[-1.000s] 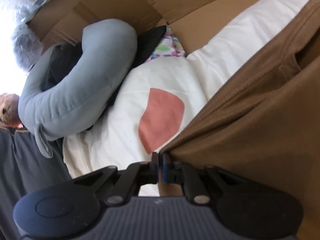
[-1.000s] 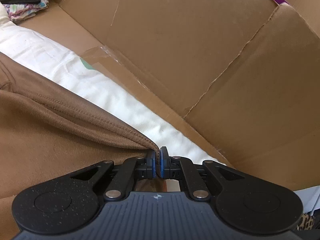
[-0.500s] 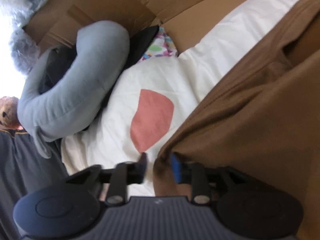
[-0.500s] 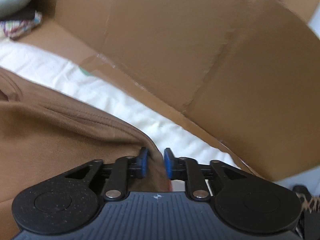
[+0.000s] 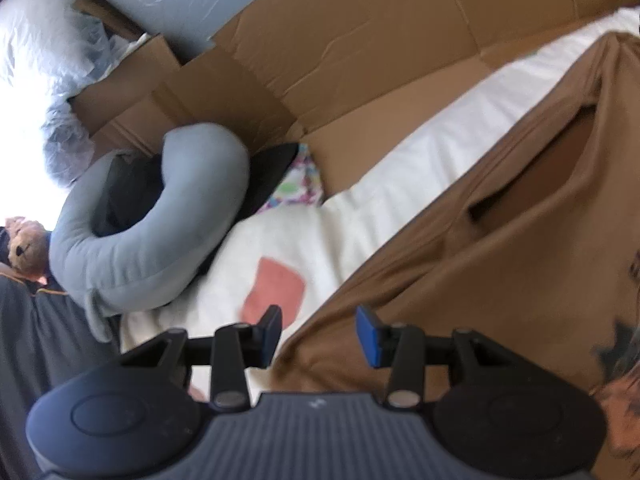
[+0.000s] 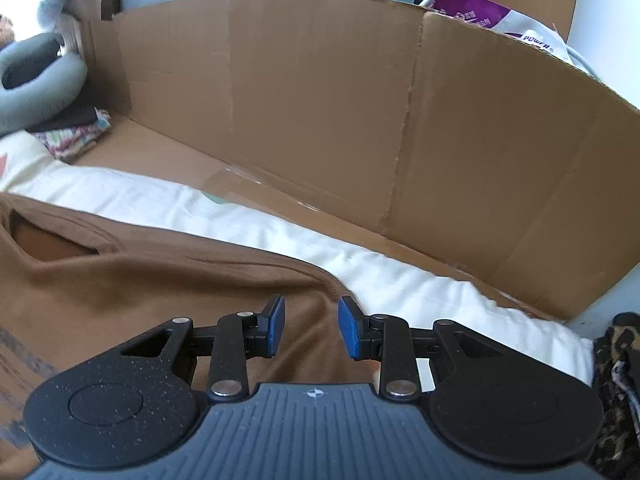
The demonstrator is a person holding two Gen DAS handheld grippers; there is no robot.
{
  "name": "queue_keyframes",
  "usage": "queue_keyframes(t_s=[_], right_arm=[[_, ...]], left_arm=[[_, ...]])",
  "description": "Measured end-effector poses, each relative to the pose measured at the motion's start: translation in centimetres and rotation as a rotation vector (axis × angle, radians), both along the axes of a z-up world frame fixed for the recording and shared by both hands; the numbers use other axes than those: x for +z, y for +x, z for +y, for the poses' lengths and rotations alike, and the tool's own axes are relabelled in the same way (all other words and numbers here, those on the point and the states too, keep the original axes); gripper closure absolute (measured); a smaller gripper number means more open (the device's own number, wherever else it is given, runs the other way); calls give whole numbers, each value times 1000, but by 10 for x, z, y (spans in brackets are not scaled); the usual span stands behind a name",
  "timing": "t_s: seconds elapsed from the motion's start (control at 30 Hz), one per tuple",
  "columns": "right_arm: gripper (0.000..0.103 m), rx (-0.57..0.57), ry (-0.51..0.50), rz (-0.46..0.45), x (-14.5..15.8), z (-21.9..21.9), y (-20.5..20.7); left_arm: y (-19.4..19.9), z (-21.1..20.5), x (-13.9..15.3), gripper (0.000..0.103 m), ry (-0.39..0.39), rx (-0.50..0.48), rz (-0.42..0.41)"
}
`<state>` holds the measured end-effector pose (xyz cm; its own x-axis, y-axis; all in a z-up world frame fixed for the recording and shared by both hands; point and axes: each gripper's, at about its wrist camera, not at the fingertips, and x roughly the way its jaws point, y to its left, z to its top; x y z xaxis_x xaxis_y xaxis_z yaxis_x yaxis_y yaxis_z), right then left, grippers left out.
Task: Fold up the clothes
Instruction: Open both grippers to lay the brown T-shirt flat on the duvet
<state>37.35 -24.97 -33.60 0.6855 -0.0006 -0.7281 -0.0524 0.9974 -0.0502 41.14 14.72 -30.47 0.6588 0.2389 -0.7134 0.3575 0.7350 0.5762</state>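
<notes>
A brown garment (image 5: 500, 264) lies spread on a white sheet (image 5: 420, 168), its neck opening (image 5: 532, 188) gaping. My left gripper (image 5: 318, 330) is open above the garment's left corner, holding nothing. In the right wrist view the same brown garment (image 6: 160, 288) fills the lower left, with its neck opening (image 6: 44, 244) at the far left. My right gripper (image 6: 311, 326) is open over the garment's right corner, its blue pads apart and nothing between them.
A cardboard wall (image 6: 360, 112) stands behind the white sheet (image 6: 400, 272). A grey U-shaped pillow (image 5: 160, 224) and a patterned cloth (image 5: 298, 188) lie at the sheet's left end. The sheet carries a red patch (image 5: 276, 288). A dark patterned fabric (image 6: 616, 380) sits at the right edge.
Both grippers were shut on the brown garment's corners a second ago. They have opened, let the cloth drop onto the sheet, and pulled up and back.
</notes>
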Motion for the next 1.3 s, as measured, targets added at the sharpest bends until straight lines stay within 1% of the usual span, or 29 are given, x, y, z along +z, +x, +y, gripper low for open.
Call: queue_keyframes(t_s=[0.13, 0.3, 0.37, 0.47, 0.63, 0.83, 1.0, 1.1, 1.2, 1.27, 1.3], right_arm=[[67, 20, 39, -4, 3, 15, -3], [67, 61, 65, -2, -4, 43, 1], [67, 97, 46, 3, -8, 59, 6], [67, 155, 38, 2, -10, 80, 12], [67, 196, 40, 0, -14, 90, 12], [67, 230, 68, 23, -17, 78, 19], [67, 243, 94, 19, -17, 63, 14], [67, 243, 104, 14, -18, 53, 12], [67, 233, 109, 18, -18, 47, 16], [68, 247, 99, 29, -19, 47, 20], [68, 265, 84, 18, -18, 50, 20]], left_arm=[[1, -20, -5, 60, -67, 7, -22], [2, -45, -11, 60, -149, 14, -47], [9, -54, -20, 60, -161, 13, -44], [17, -62, -30, 60, -196, 41, -36], [12, -71, -37, 60, -196, 27, -30], [4, -72, -33, 60, -211, 41, -26], [2, -70, -29, 61, -197, -7, -34], [4, -62, -24, 64, -185, -51, -39], [8, -51, -21, 64, -159, -92, -48], [12, -44, -21, 66, -143, -112, -50], [13, -40, -20, 67, -137, -119, -54]])
